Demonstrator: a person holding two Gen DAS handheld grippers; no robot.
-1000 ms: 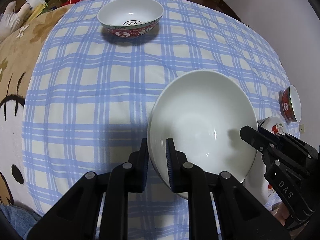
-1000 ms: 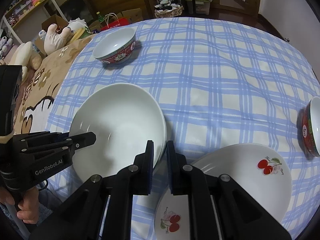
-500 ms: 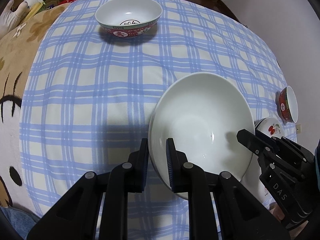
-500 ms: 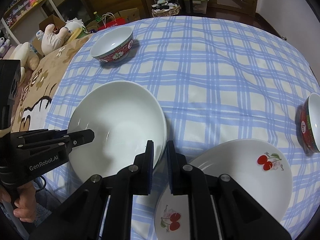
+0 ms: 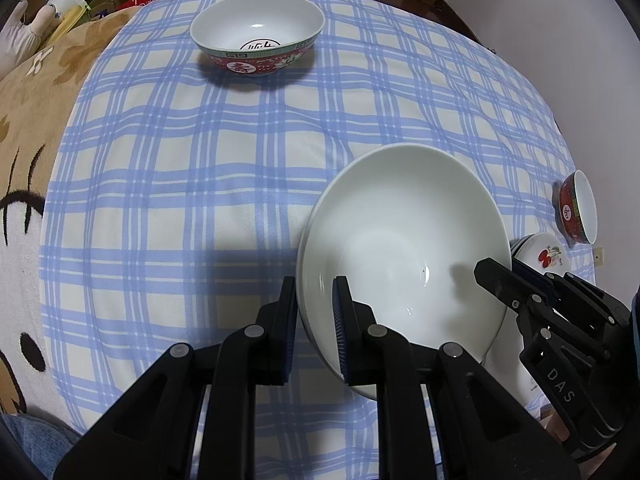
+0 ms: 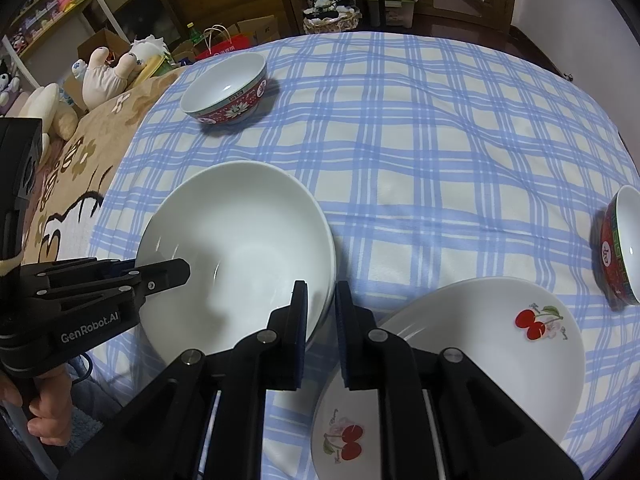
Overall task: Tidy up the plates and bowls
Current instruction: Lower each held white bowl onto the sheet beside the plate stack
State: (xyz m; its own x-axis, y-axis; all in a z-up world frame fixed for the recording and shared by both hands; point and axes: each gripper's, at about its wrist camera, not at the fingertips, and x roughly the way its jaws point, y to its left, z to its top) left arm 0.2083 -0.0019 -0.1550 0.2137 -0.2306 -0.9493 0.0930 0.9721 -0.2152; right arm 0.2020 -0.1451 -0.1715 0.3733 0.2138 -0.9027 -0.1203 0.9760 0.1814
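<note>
A large plain white bowl (image 5: 404,240) (image 6: 240,248) is held over the blue checked tablecloth (image 5: 180,152). My left gripper (image 5: 315,300) is shut on its near left rim. My right gripper (image 6: 321,304) is shut on its opposite rim and also shows in the left wrist view (image 5: 492,276). The bowl's rim looks doubled, so it may be two stacked bowls. A red patterned bowl (image 5: 258,38) (image 6: 226,90) stands at the far side. A smaller red bowl (image 5: 578,210) (image 6: 622,244) stands at the right edge. Cherry-printed plates (image 6: 460,360) (image 5: 540,252) lie stacked right of the white bowl.
A brown cartoon-print blanket (image 5: 24,152) lies left of the cloth. Plush toys (image 6: 108,70), boxes and a shopping bag (image 6: 224,42) stand beyond the far edge. A white wall (image 5: 560,32) runs close along the right side.
Both grippers keep their hold on the white bowl. The far red bowl sits slightly lower and nearer in both views, so the held bowl has shifted a little toward it.
</note>
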